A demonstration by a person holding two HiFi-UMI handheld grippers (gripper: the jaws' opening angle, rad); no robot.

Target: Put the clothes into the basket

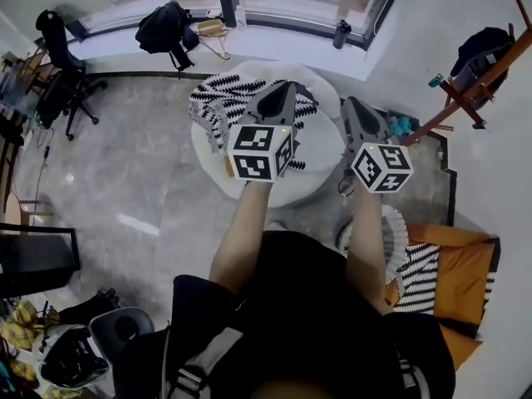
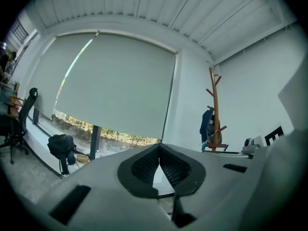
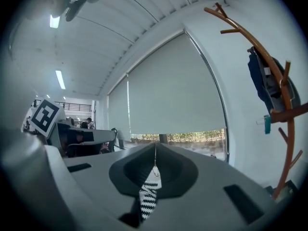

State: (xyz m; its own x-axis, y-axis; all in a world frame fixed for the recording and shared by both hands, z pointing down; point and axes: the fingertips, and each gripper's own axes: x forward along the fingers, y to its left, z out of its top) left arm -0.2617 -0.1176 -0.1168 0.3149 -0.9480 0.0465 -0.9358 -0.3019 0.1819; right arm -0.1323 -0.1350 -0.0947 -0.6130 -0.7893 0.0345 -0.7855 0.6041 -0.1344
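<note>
A black-and-white zigzag garment (image 1: pixel 218 106) spreads over the far left of the round white table (image 1: pixel 320 152). My left gripper (image 1: pixel 281 90) is over its upper edge, jaws shut. In the left gripper view the pads (image 2: pixel 144 165) meet, with only a pale sliver below them, so the pinch is barely shown. My right gripper (image 1: pixel 352 105) is a little to the right, and in its own view it is shut (image 3: pixel 155 150) on a strip of the zigzag garment (image 3: pixel 148 196) that hangs down. Both grippers point level. A white perforated basket (image 1: pixel 397 227) stands by my right arm.
An orange cushion (image 1: pixel 461 264) with more zigzag cloth (image 1: pixel 424 277) lies at the lower right. A wooden coat rack (image 1: pixel 465 90) stands at the right. A black office chair (image 1: pixel 62 73) and a black backpack (image 1: pixel 166 25) are by the window. Clutter lies at the lower left.
</note>
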